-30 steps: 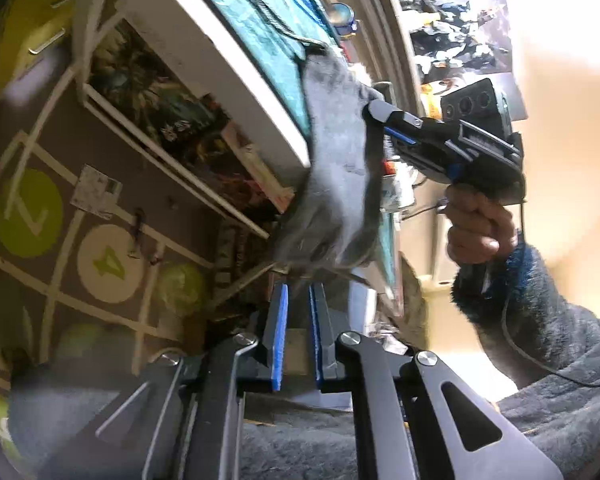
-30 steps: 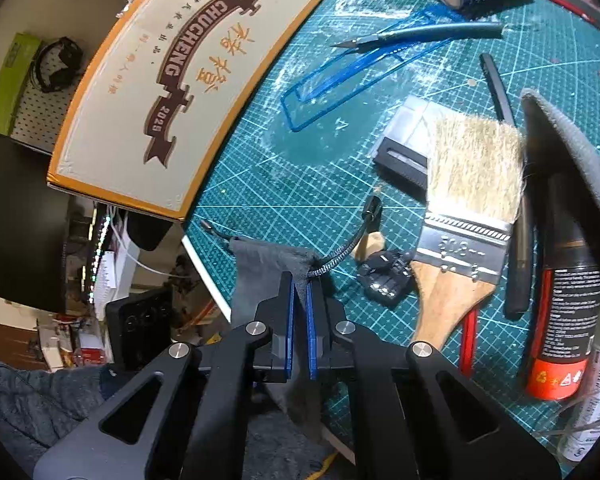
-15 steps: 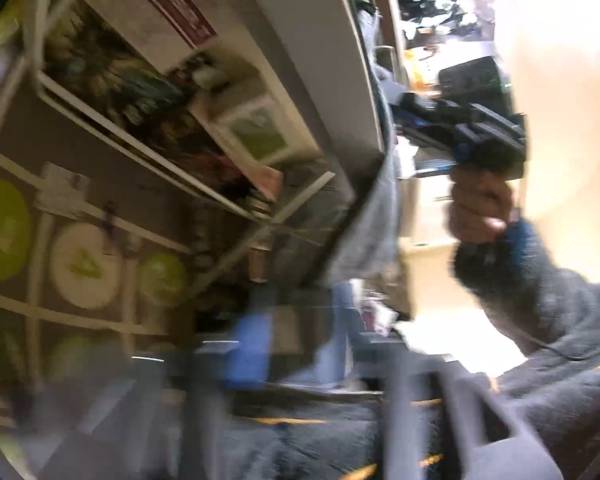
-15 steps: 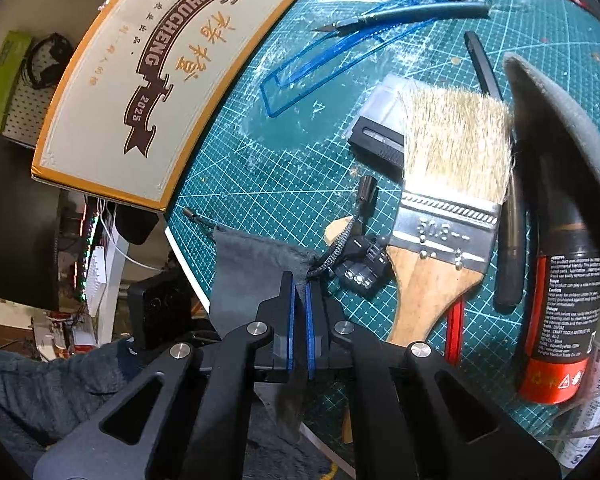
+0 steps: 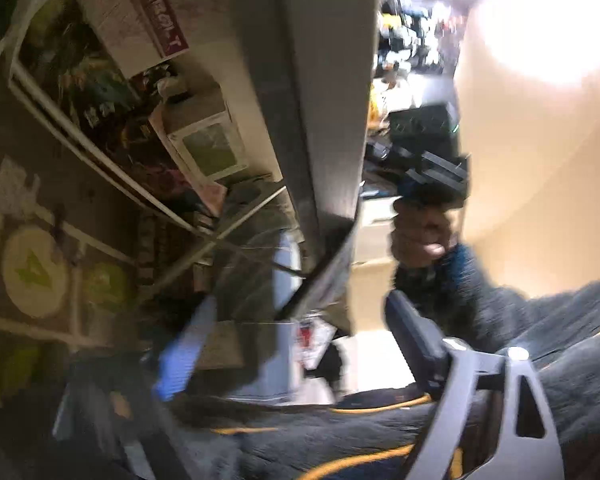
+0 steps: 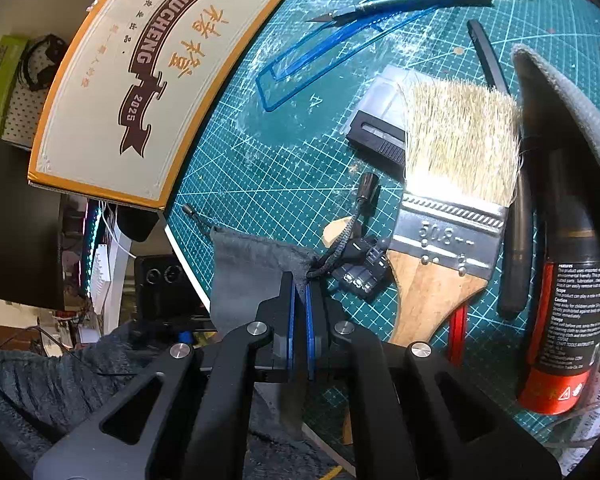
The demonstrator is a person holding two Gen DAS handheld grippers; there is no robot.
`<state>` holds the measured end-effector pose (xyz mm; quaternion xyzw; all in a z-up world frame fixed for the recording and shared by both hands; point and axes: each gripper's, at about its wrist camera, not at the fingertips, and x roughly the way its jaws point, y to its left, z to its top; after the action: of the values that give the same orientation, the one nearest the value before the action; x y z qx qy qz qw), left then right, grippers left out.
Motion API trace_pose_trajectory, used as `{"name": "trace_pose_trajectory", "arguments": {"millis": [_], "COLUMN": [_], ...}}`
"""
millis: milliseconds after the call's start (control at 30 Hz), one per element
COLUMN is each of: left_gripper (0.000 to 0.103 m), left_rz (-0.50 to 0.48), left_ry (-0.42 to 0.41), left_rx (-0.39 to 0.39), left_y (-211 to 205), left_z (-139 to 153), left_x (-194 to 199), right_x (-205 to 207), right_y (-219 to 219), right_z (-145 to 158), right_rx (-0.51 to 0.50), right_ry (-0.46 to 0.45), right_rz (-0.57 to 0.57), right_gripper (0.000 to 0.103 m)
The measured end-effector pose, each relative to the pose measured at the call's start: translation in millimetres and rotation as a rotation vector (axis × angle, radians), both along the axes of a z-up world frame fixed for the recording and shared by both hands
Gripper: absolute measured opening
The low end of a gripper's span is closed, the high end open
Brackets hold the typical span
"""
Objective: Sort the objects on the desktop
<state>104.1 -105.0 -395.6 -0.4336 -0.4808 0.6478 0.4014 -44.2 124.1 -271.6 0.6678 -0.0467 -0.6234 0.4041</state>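
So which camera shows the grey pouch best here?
The right wrist view: the grey pouch lies sharp at the cutting mat's near edge, pinched in the right tongs beside the paintbrush. The left wrist view is motion-blurred; it shows only a grey smear hanging off the desk edge.

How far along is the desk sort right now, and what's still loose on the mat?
Nothing looks put away yet. In hand: the right gripper is shut on the grey pouch at the cutting mat edge. The left gripper is open wide, off the desk. Still left: paintbrush, craft knife, blue ruler, spray can and box.
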Motion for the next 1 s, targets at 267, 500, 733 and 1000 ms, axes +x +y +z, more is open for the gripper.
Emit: {"name": "trace_pose_trajectory", "arguments": {"millis": [267, 500, 733, 1000], "left_gripper": [0.004, 0.004, 0.004, 0.004], "left_rz": [-0.068, 0.075, 0.045, 0.082], "left_ry": [0.021, -0.006, 0.033, 0.062], "left_rx": [-0.076, -0.314, -0.613, -0.775], "left_y": [14, -6, -2, -63], "left_z": [32, 128, 279, 409], "left_x": [5, 24, 20, -19], "right_x": [-1, 14, 30, -1], "right_y": [-3, -15, -46, -119], "right_z": [5, 64, 195, 320], "right_rx": [-0.014, -0.083, -0.203, -0.341], "right_ry": [-0.008, 0.076, 0.226, 0.380], "right_rz": [0.000, 0.023, 0.100, 0.164], "right_gripper": [0.005, 0.005, 0.005, 0.005]}}
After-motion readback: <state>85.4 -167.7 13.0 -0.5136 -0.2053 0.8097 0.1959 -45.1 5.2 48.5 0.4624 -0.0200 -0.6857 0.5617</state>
